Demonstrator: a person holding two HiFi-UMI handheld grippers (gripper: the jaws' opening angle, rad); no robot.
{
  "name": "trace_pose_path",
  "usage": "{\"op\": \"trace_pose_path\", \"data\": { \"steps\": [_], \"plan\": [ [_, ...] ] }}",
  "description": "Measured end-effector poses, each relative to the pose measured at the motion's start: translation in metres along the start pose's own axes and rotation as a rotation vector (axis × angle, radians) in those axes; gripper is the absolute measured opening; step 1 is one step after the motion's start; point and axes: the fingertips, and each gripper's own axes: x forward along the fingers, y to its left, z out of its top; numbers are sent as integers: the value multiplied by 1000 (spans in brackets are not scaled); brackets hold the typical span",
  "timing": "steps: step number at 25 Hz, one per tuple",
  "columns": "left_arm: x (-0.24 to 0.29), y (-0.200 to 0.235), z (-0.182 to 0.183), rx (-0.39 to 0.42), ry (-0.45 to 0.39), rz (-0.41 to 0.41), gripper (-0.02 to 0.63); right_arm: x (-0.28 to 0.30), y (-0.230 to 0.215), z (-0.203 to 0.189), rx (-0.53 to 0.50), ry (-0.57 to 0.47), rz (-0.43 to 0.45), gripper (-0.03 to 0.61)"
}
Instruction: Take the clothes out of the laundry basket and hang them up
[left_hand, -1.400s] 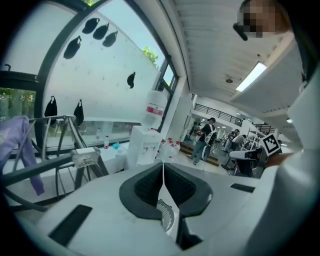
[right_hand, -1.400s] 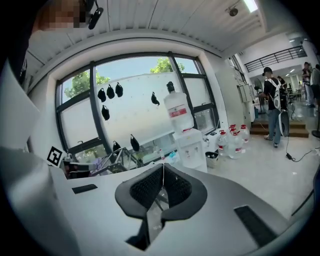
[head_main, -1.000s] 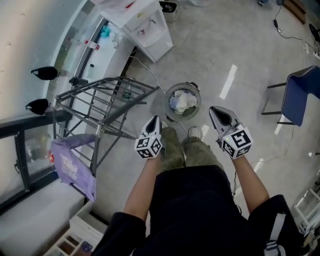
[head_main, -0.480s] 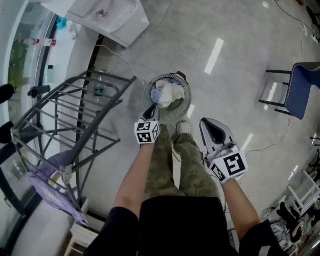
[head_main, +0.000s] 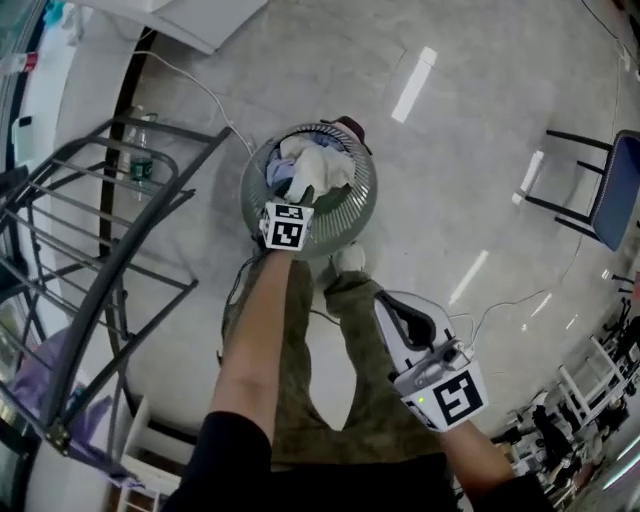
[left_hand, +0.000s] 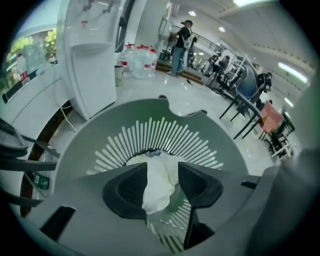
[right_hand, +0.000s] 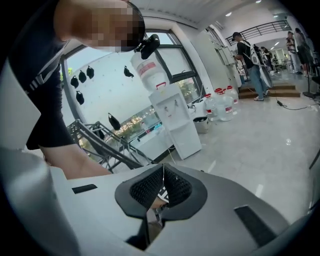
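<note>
A round grey-green laundry basket (head_main: 352, 205) stands on the floor by the person's feet, with a white garment (head_main: 312, 168) on top of other clothes. My left gripper (head_main: 289, 200) reaches down into the basket over the clothes. Its jaws have just been opening. In the left gripper view the left gripper (left_hand: 162, 186) stands open, the white garment (left_hand: 159, 180) showing between the pads without being pinched, and the slatted basket wall (left_hand: 150, 131) behind. My right gripper (head_main: 384, 302) hangs beside the person's leg, and in its own view the right gripper (right_hand: 163, 188) is shut and empty.
A dark metal drying rack (head_main: 95, 215) stands left of the basket, a purple garment (head_main: 30, 372) hanging on its near end. A cable (head_main: 200, 85) runs across the floor. A blue chair (head_main: 618, 185) is at the right. A white water dispenser (left_hand: 92, 55) is behind the basket.
Both hands have come down. The left gripper has moved from in front of the body to the basket rim and then into the basket. The right gripper has dropped beside the leg.
</note>
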Motion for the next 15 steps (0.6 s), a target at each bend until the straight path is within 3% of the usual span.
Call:
{"op": "trace_pose_path", "data": {
  "steps": [2, 6, 11, 15],
  "plan": [
    [32, 5, -9, 32, 40, 4, 186, 4, -13, -20, -27, 16, -7, 2],
    [88, 9, -33, -6, 101, -18, 199, 13, -41, -41, -18, 27, -26, 2],
    [138, 23, -68, 43, 190, -2, 215, 16, -64, -24, 32, -55, -24, 2],
    [160, 25, -96, 15, 276, -57, 208, 18, -69, -6, 44, -82, -29, 2]
  ]
}}
